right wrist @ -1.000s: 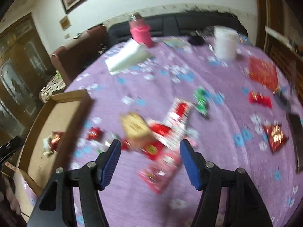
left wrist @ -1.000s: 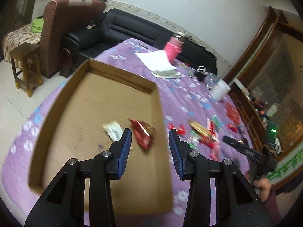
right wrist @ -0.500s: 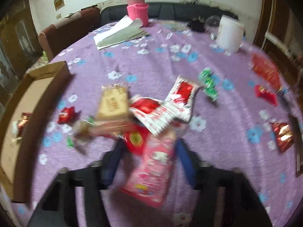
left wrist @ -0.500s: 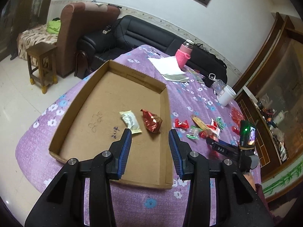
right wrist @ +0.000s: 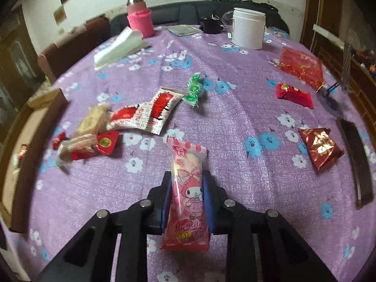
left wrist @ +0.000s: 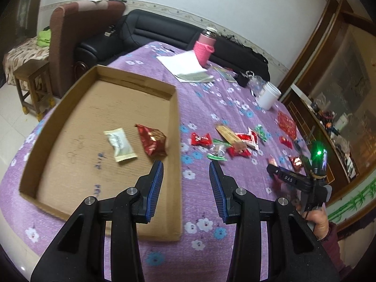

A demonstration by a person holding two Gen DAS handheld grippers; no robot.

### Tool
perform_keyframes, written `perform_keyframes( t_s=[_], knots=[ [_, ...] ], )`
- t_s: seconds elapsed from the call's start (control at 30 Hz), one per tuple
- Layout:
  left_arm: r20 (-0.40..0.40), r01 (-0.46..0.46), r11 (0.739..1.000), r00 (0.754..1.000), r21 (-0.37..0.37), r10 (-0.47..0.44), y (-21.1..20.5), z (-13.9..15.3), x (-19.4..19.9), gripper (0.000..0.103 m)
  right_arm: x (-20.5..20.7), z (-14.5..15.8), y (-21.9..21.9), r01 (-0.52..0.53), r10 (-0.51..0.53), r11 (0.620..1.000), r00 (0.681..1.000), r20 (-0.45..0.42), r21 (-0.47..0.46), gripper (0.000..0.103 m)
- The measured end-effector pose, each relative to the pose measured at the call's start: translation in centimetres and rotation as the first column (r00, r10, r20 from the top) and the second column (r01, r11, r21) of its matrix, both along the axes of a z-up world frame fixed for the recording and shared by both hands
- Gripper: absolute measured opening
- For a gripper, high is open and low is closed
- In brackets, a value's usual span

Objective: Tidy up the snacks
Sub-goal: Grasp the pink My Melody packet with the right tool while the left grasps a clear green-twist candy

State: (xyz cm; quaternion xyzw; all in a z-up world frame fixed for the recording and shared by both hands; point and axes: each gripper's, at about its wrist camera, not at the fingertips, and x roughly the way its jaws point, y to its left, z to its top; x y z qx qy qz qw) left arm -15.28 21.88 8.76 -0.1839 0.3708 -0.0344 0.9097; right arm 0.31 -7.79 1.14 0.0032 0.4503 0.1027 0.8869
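One cardboard tray (left wrist: 172, 127) holds two snacks: one cream packet (left wrist: 120, 144) and one dark red foil packet (left wrist: 152, 140). One pink cartoon packet (right wrist: 188, 197) sits between the right-hand jaws. On the purple worktop (right wrist: 235, 122) lie two red-and-white packets (right wrist: 150, 114), one green candy bundle (right wrist: 194, 89), one large red bag (right wrist: 302, 67), one white tub (right wrist: 248, 28) and one pink bottle (right wrist: 139, 20).

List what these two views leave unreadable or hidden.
- Pink snack packet, right wrist view: its sides are covered by the closing right hand-held gripper.
- Snack pile, same view: motion blur hides labels.
- Cardboard tray, same view: cut by the left edge.
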Motion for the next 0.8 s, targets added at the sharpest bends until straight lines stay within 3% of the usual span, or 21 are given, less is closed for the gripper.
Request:
perform_keyframes(
  t_s=[0.2, 0.3, 0.4, 0.6, 0.7, 0.8],
  knots=[
    [-0.023, 0.068, 0.998, 0.997, 0.011, -0.068, -2.2, -0.1, 2.3, 0.039, -0.1, -0.3, -2.2, -0.007, 0.002, 0.985, 1.0, 0.027, 0.173, 0.03],
    [-0.053, 0.105, 0.994, 0.993, -0.026, -0.107, -3.1, -0.7, 3.9, 0.039, 0.1, -0.2, -2.5, 0.002, -0.008, 0.98, 1.0, 0.03, 0.197, 0.033],
    [-0.081, 0.14, 0.99, 0.987, -0.007, -0.14, -4.8, -1.1, 6.1, 0.039, 0.1, -0.3, -2.4, 0.002, -0.006, 0.978, 1.0, 0.019, 0.207, 0.038],
    [-0.128, 0.237, 0.963, 0.967, 0.125, -0.221, -9.4, -2.6, 11.2, 0.039, -0.1, -0.4, -2.6, -0.002, -0.003, 0.977, 1.0, 0.019, 0.213, 0.046],
    [-0.146, 0.279, 0.915, 0.958, 0.293, -0.246, -11.8, -4.0, 12.9, 0.039, -0.1, -0.3, -2.5, -0.007, 0.002, 0.975, 1.0, 0.02, 0.221, 0.055],
    [-0.172, 0.32, 0.875, 0.946, 0.362, -0.274, -12.8, -5.4, 13.8, 0.039, -0.1, -0.2, -2.3, -0.01, 0.005, 0.977, 1.0, 0.022, 0.211, 0.056]
  ],
)
